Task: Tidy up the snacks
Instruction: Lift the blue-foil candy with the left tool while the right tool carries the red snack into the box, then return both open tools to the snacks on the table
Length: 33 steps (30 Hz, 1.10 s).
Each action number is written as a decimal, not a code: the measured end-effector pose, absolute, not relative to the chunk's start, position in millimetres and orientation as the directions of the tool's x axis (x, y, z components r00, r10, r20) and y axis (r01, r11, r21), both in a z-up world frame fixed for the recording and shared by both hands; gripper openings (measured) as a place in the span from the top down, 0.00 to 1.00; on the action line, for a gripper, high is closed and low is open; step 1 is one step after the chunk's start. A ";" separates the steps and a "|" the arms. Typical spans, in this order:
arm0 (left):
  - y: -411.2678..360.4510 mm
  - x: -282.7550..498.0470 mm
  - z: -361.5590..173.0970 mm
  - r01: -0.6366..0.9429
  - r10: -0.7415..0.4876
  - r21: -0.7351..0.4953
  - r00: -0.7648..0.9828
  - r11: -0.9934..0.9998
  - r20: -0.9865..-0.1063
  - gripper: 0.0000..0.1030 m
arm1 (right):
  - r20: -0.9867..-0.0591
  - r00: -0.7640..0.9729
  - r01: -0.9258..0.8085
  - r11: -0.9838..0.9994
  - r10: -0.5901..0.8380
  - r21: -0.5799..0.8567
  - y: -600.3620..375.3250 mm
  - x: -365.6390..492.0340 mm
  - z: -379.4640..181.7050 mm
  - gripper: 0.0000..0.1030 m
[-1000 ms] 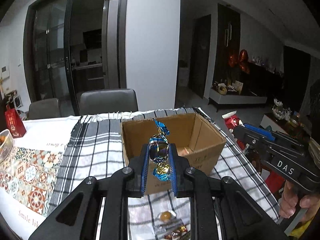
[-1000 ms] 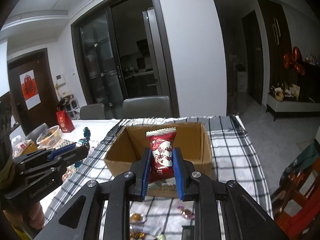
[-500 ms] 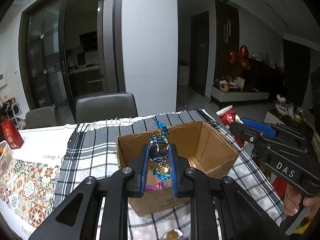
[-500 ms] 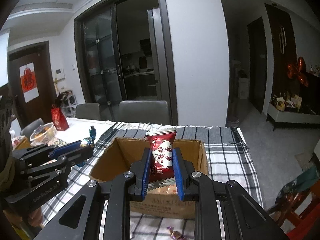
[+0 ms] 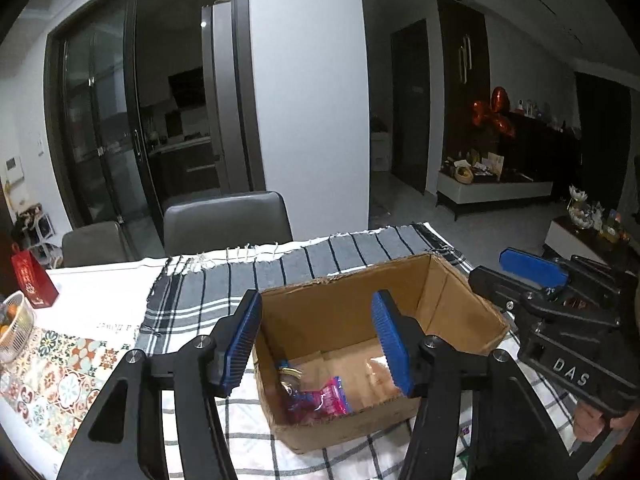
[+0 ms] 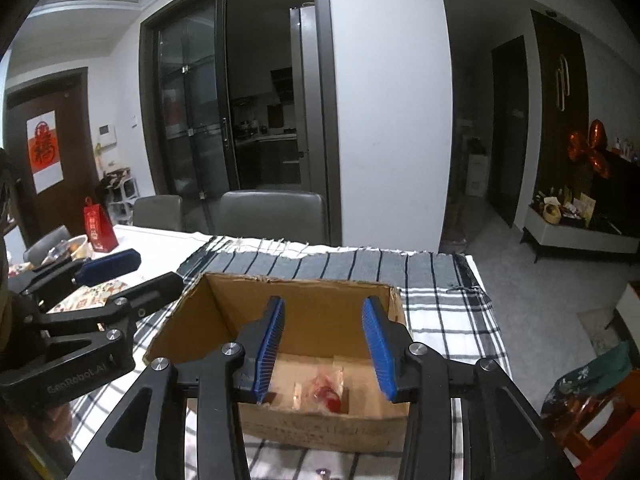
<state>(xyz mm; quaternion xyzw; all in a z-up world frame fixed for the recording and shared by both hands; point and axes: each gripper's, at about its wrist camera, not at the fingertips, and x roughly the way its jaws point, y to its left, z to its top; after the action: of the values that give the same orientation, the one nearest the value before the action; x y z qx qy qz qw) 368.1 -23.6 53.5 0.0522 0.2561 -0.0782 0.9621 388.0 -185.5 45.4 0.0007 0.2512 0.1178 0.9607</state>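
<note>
An open cardboard box (image 5: pixel 340 284) (image 6: pixel 300 292) stands on the checked cloth. My left gripper (image 5: pixel 316 308) hovers over its near left part with jaws opening and nothing between them. Beneath it, a blue and gold candy (image 5: pixel 287 372) and a pink packet (image 5: pixel 325 398) lie on the box floor. My right gripper (image 6: pixel 324 312) hangs over the box's near edge, jaws opening and empty. A red packet (image 6: pixel 329 390) lies under it. Each gripper shows in the other's view, the right (image 5: pixel 488 266) beside the box's right wall, the left (image 6: pixel 160 268) by its left corner.
The checked cloth (image 5: pixel 208 292) covers the table's right part, with a patterned mat (image 5: pixel 52 368) to its left. A red gift bag (image 5: pixel 30 280) and a bowl (image 5: pixel 12 324) stand at the far left. Grey chairs (image 5: pixel 228 224) are behind the table. A loose candy (image 6: pixel 322 472) lies before the box.
Both grippers moved forward over the box and opened. The blue candy left the left gripper and the red packet left the right one; both now lie inside the box.
</note>
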 end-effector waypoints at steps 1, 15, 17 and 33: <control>-23.5 364.6 53.5 0.177 -0.122 0.063 0.856 0.982 -0.502 0.45 | -0.482 0.846 -0.226 0.972 0.228 0.064 -186.4 385.5 46.1 0.60; -27.8 293.6 63.4 0.190 -0.135 0.074 0.874 0.979 -0.467 0.45 | -0.474 0.844 -0.225 0.968 0.251 0.111 -206.2 328.4 52.2 0.60; -29.3 285.1 64.9 0.189 -0.131 0.082 0.879 0.979 -0.459 0.45 | -0.469 0.846 -0.226 0.967 0.254 0.116 -208.5 318.5 52.2 0.60; -29.4 243.4 30.1 0.191 -0.151 0.014 0.817 0.981 -0.556 0.45 | -0.577 0.784 -0.177 0.973 0.230 0.147 -220.5 285.6 16.7 0.60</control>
<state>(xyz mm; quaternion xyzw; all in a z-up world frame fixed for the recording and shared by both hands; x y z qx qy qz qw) 243.4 -29.4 30.1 0.0346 0.2885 -0.0898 0.9526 285.6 -220.5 16.7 0.0425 0.3105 0.1078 0.9435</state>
